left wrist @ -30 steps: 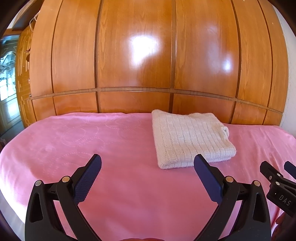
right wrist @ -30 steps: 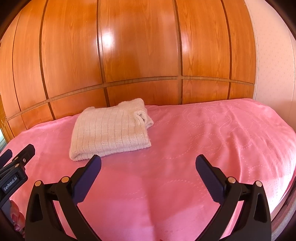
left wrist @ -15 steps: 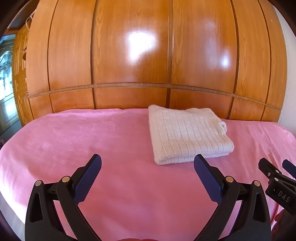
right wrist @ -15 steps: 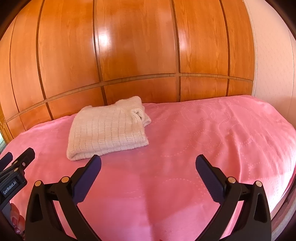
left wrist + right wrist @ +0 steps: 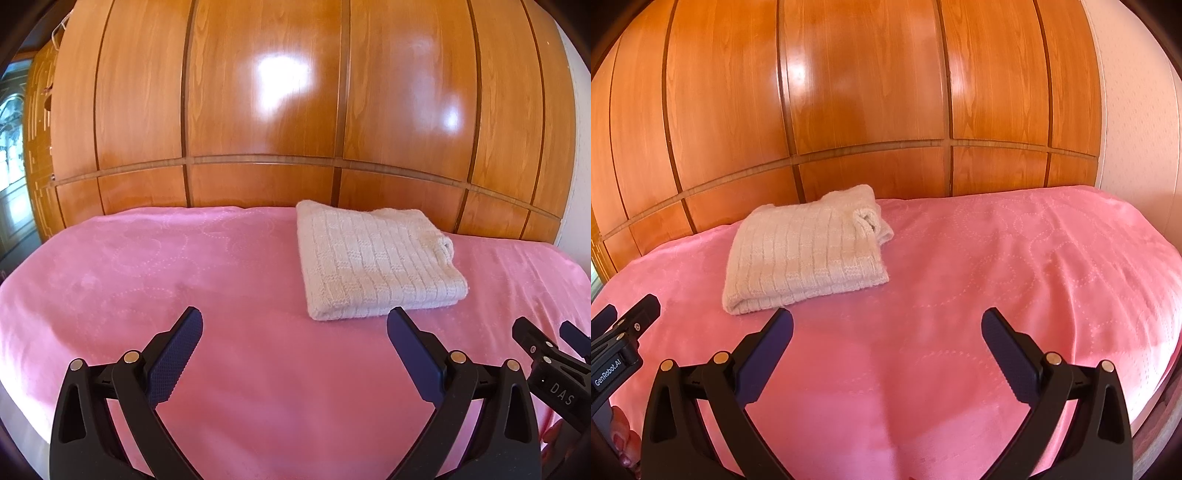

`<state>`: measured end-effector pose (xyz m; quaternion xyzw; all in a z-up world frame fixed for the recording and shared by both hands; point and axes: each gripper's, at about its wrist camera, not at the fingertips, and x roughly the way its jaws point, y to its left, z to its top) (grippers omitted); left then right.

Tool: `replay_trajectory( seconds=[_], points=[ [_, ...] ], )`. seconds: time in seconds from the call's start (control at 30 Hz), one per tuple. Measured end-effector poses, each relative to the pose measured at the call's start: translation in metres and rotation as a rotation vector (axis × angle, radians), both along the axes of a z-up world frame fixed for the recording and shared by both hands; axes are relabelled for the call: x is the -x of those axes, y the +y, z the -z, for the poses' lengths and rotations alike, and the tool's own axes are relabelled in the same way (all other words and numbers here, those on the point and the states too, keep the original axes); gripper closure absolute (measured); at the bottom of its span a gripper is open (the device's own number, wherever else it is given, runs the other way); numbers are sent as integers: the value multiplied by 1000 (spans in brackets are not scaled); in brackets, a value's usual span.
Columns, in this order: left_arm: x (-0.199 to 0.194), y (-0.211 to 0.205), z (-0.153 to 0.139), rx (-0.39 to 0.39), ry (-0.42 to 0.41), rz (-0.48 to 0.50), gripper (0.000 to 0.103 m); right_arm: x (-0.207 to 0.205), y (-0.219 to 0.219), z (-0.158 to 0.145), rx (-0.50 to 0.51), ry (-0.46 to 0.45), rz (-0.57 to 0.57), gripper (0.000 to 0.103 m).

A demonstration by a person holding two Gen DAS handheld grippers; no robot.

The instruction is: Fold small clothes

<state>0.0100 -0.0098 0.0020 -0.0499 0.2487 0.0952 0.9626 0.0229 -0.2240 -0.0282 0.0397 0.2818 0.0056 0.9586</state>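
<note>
A cream knitted sweater (image 5: 376, 262) lies folded into a neat rectangle on the pink bedspread (image 5: 184, 266), near the wooden wall. It also shows in the right wrist view (image 5: 805, 254), to the left. My left gripper (image 5: 294, 332) is open and empty, hovering above the bedspread short of the sweater's near edge. My right gripper (image 5: 886, 332) is open and empty, to the right of the sweater and short of it. Each gripper shows at the edge of the other's view: the right one (image 5: 550, 350) and the left one (image 5: 624, 332).
A glossy wooden panelled wardrobe (image 5: 295, 110) stands right behind the bed. A pale textured wall (image 5: 1137, 110) is at the right. A doorway or window (image 5: 14, 147) shows at the far left. The bed's edge (image 5: 1160, 380) drops off at the right.
Both grippers have drawn back and lifted slightly; the sweater sits a little higher and farther in both views. The sweater itself has not moved. Both grippers stay open.
</note>
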Motion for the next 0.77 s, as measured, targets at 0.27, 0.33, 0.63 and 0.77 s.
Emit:
replay_trajectory(
  seconds=[0.27,0.33,0.63,0.77],
  points=[
    [-7,4,8,3,34,-21,4,-2,-1,4,0,17,1,2],
    [-6,3,9,0,34,-16,4,-3,-2,5,-2,19,1,2],
    [-12,1,12,2,64,21,4,-6,-4,10,-9,35,6,2],
    [-17,3,16,17,91,18,4,-8,-5,12,-12,45,10,2]
  ],
)
